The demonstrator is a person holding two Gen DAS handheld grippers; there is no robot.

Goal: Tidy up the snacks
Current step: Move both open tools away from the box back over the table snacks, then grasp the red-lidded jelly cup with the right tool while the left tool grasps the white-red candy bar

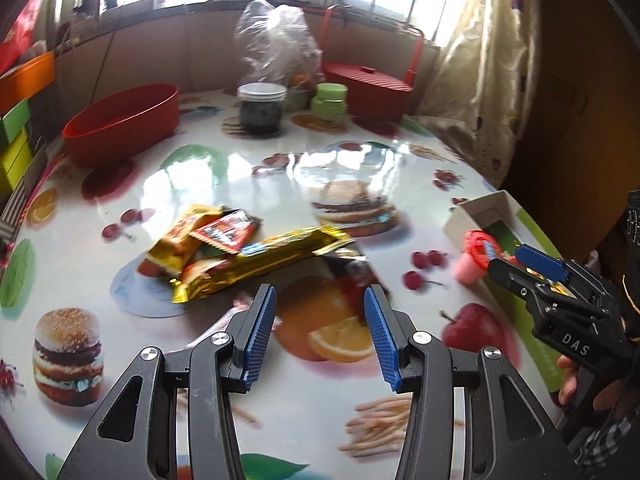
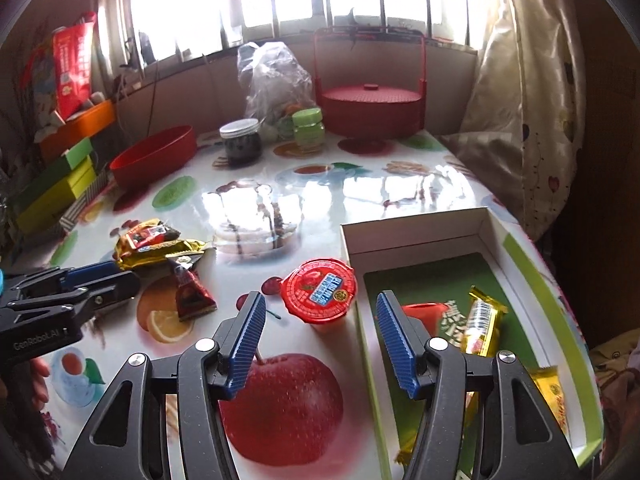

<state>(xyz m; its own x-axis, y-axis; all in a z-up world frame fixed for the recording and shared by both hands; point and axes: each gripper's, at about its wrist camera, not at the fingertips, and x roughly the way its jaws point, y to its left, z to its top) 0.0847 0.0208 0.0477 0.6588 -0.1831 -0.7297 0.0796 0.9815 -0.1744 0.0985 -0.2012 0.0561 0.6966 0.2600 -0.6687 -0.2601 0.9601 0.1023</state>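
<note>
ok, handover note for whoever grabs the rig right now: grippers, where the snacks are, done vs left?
Left gripper: open, empty, pointed at the table just short of the gold wrapper pile.
Right gripper: open, empty, fingers astride the box's near-left wall, the jelly cup just ahead.
Done: two gold bars and a yellow packet lie in the open box.
Left: the jelly cup, standing on the table beside the box; the small red triangular packet; the gold and red wrappers in the pile.
Red bowl, jars and lidded red basket sit at the far end.

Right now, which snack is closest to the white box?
The jelly cup with the red lid, standing just left of the box; the other loose wrappers lie farther left.
</note>
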